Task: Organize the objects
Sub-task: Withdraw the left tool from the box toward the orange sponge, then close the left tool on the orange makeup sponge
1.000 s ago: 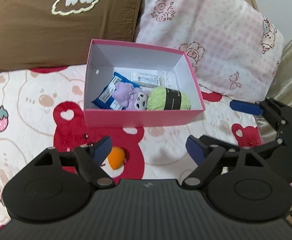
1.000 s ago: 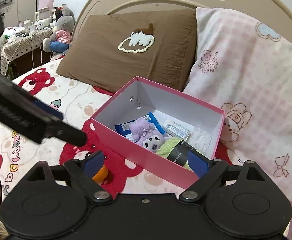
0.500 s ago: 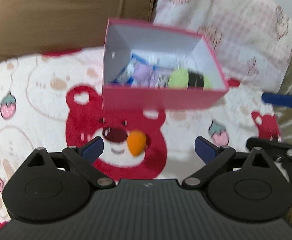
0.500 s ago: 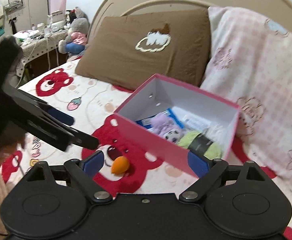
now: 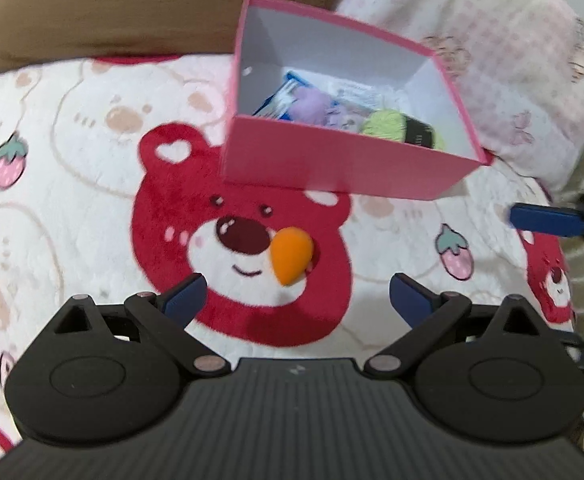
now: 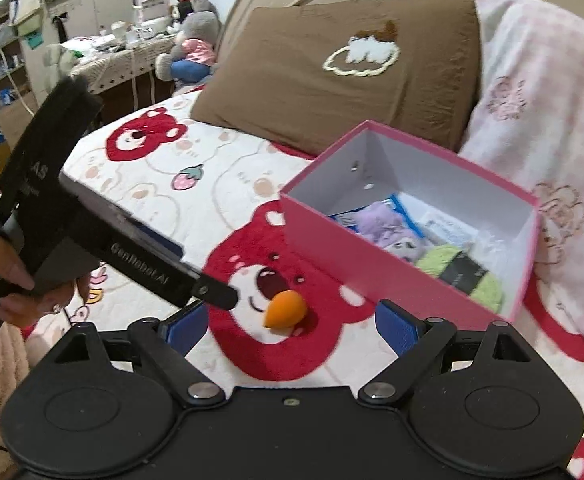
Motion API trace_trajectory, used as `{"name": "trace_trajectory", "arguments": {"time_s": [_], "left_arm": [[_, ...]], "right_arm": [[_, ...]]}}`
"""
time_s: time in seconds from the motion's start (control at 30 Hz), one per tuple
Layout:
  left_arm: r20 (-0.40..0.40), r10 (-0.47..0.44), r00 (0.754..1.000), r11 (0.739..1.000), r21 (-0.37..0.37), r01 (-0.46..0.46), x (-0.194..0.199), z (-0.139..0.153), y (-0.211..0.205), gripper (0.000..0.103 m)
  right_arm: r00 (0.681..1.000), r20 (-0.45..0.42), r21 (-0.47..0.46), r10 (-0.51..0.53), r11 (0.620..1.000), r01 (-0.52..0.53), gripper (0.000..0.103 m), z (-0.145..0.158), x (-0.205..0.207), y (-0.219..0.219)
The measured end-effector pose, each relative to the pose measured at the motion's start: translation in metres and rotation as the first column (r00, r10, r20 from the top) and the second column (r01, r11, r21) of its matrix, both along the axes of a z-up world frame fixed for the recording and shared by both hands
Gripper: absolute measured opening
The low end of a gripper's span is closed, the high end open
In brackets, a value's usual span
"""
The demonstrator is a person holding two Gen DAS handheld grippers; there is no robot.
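Your left gripper [image 5: 294, 294] has come down toward the bed, and its fingers, narrower a second ago, now stand spread wide with nothing between the pads. The orange sponge [image 5: 291, 255] lies just ahead of them, on the red bear printed on the bedspread [image 5: 72, 184], slightly nearer the left finger [image 5: 184, 294] than the right finger [image 5: 408, 296]. A second ago it sat half hidden behind the left finger; now it is clear and almost centred, so you look lined up for a pick.

Your right gripper [image 6: 290, 326] is also wide open and empty. The sponge [image 6: 285, 309] lies just beyond its fingertips too, with the left gripper's finger reaching in from the left side.

The pink box [image 5: 344, 168] sits further ahead of the left fingers, beyond the sponge, already holding green yarn [image 5: 388, 124], a purple plush [image 5: 312, 106] and packets. The sponge appears to be the last loose item; it probably goes in there next.
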State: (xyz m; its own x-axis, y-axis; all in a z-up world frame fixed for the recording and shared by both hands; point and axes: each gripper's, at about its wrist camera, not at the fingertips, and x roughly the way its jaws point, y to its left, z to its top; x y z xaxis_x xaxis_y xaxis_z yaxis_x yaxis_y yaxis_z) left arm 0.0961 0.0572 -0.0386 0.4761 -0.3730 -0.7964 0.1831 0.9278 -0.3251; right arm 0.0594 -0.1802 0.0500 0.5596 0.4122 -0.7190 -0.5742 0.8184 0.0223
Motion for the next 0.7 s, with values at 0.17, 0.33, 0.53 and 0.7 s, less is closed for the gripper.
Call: {"name": "trace_trajectory", "arguments": {"time_s": [0.17, 0.33, 0.53, 0.7], "left_arm": [[0.039, -0.045, 0.998, 0.999, -0.019, 0.045, -0.005, -0.011, 0.002, 0.099], [0.096, -0.070, 0.993, 0.998, 0.001, 0.070, 0.000, -0.021, 0.001, 0.099], [0.050, -0.052, 0.997, 0.999, 0.000, 0.052, 0.002, -0.032, 0.004, 0.099], [0.101, -0.048, 0.994, 0.999, 0.002, 0.048, 0.010, -0.040, 0.000, 0.099]], "right_arm": [[0.998, -0.059, 0.005, 0.007, 1.000, -0.007, 0.093, -0.025, 0.008, 0.013], [0.997, -0.079, -0.002, 0.015, 1.000, -0.015, 0.093, -0.042, 0.013, 0.022], [0.999, -0.020, 0.002, 0.034, 0.999, -0.034, 0.093, -0.066, 0.014, 0.029], [0.999, 0.047, 0.002, -0.013, 1.000, 0.012, 0.093, -0.090, 0.018, 0.035]]}}
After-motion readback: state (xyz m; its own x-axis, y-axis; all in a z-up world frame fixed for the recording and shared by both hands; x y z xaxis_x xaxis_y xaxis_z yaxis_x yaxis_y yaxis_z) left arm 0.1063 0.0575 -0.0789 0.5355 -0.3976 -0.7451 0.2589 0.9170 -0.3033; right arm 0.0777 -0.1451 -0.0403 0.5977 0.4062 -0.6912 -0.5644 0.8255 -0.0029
